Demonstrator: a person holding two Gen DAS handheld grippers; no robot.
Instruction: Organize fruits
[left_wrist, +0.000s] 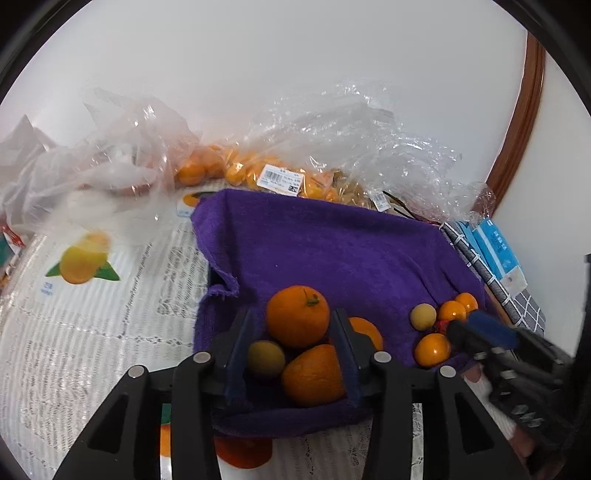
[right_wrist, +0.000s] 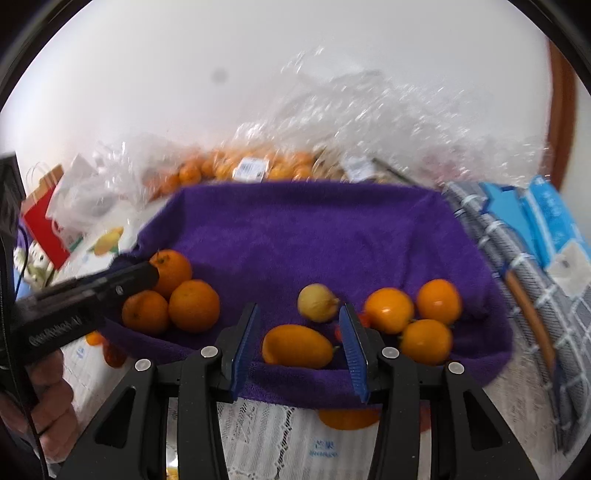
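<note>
While open, right hand-held gripper (right_wrist: 299, 328) above kumquat (right_wrist: 297, 346) (untouched)

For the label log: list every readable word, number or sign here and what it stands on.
Barcode sticker on the bagged oranges: print too small to read.
Left gripper body: white lettering, too blurred to read.
Blue printing on the fruit-printed tablecloth: characters too blurred to read.
Blue packet: print unreadable.
</note>
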